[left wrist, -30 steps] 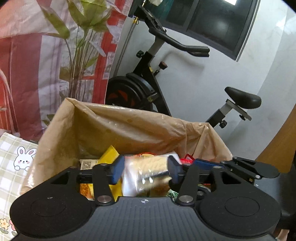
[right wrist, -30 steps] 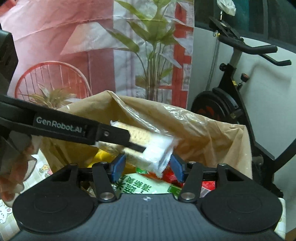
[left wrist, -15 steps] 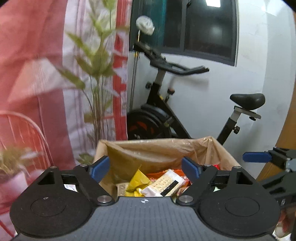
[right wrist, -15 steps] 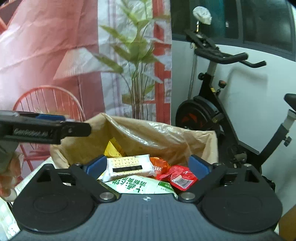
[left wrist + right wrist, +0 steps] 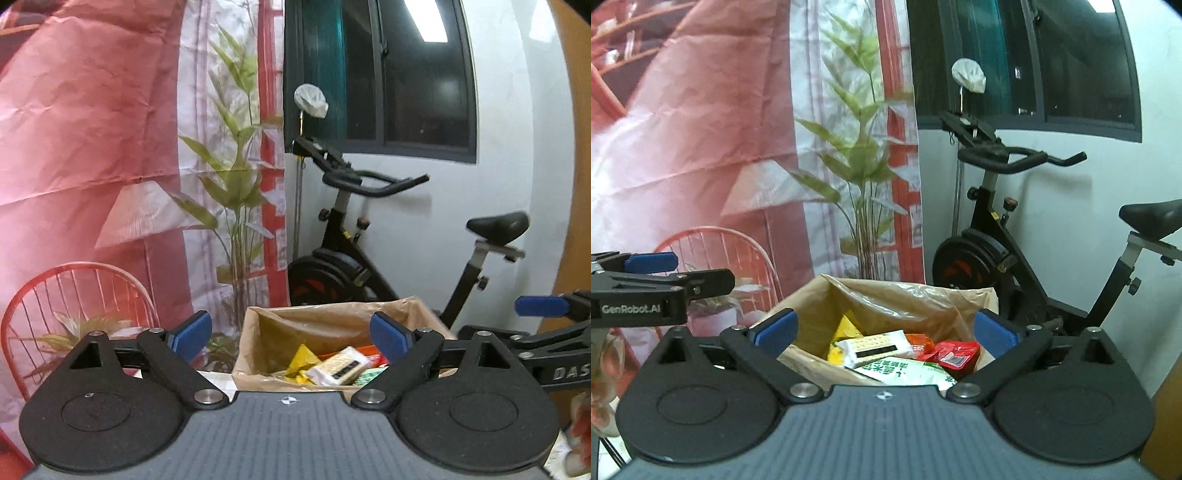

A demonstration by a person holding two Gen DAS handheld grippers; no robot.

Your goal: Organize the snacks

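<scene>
A brown bag (image 5: 325, 325) lined with clear plastic stands open ahead, also in the right wrist view (image 5: 923, 302). Inside lie a cracker pack (image 5: 341, 367) (image 5: 875, 345), a yellow packet (image 5: 301, 358) (image 5: 846, 328), a red packet (image 5: 951, 354) and a green-and-white packet (image 5: 901, 371). My left gripper (image 5: 291, 334) is open and empty, back from the bag. My right gripper (image 5: 884, 328) is open and empty, above the bag's near side. Each gripper shows at the edge of the other's view.
A black exercise bike (image 5: 369, 258) (image 5: 1015, 251) stands behind the bag against a white wall. A printed backdrop with a plant (image 5: 236, 192) and a red chair (image 5: 74, 295) hangs to the left. A wooden panel (image 5: 576, 184) is at the right.
My left gripper let go of the cracker pack, which dropped into the bag. Both grippers opened wide and pulled up and back from the bag.
</scene>
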